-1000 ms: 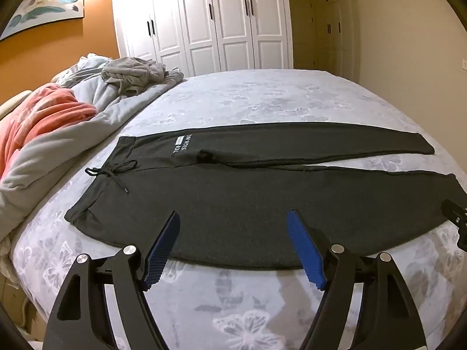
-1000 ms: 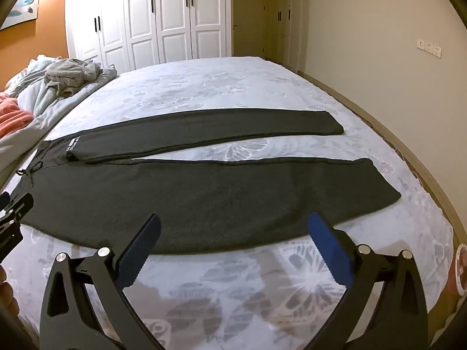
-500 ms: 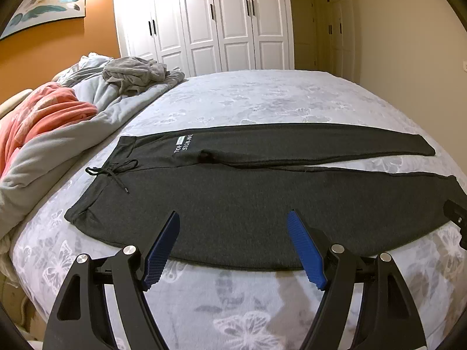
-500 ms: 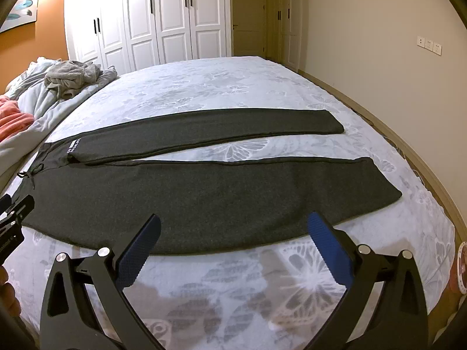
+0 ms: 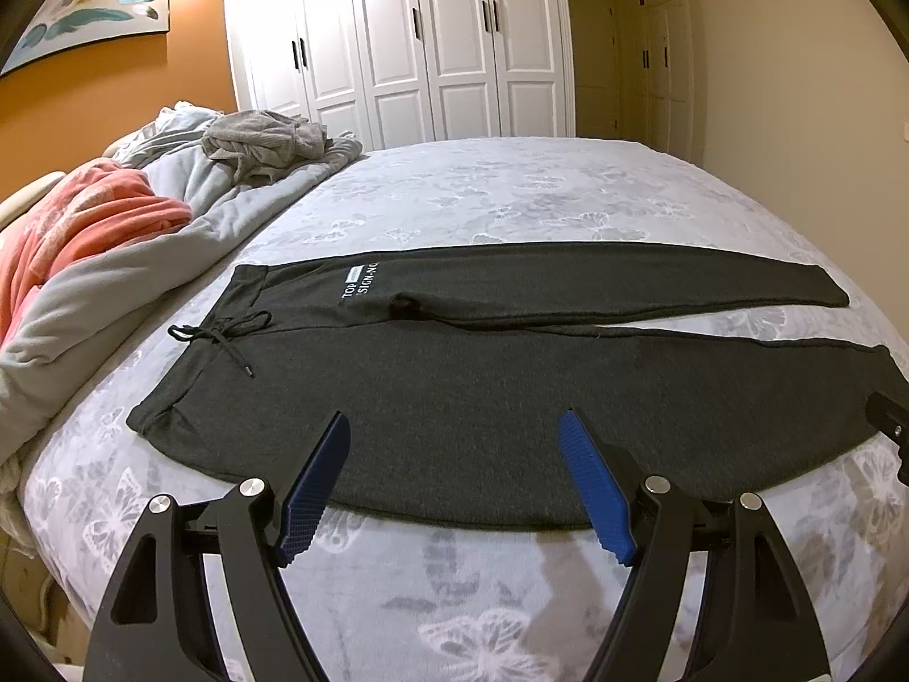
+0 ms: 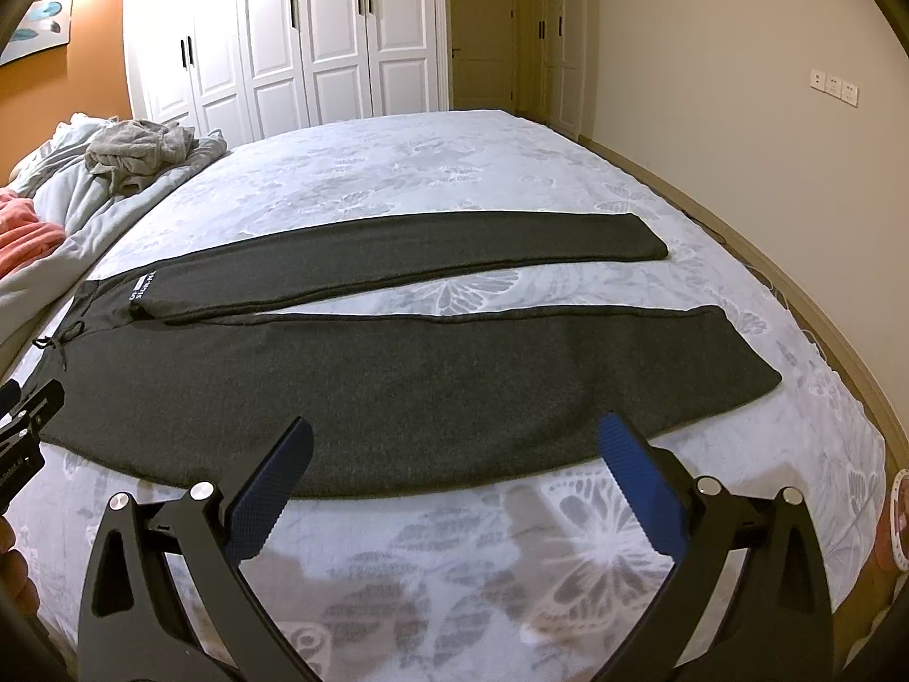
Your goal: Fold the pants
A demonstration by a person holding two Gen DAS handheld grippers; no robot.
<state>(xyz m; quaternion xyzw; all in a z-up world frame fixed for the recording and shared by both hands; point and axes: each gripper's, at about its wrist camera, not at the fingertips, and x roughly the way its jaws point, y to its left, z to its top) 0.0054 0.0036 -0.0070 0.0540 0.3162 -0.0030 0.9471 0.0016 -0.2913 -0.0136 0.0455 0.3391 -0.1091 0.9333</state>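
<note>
Dark grey pants (image 5: 454, 386) lie flat on the bed, waistband with a drawstring (image 5: 227, 335) at the left, both legs stretched to the right with a narrow gap between them. They also show in the right wrist view (image 6: 409, 381). My left gripper (image 5: 454, 426) is open and empty, held above the near edge of the pants by the hip. My right gripper (image 6: 454, 432) is open and empty, held above the near edge of the near leg. Each gripper shows at the edge of the other's view.
The bed (image 5: 511, 193) has a pale butterfly-print cover. A grey quilt (image 5: 113, 284), a coral blanket (image 5: 85, 216) and a crumpled grey garment (image 5: 261, 142) lie at the left. White wardrobes (image 5: 409, 45) stand behind. A wall (image 6: 738, 85) runs along the right.
Both grippers stay open above the near edge of the pants, with only a slight shift of view. The pants have not moved.
</note>
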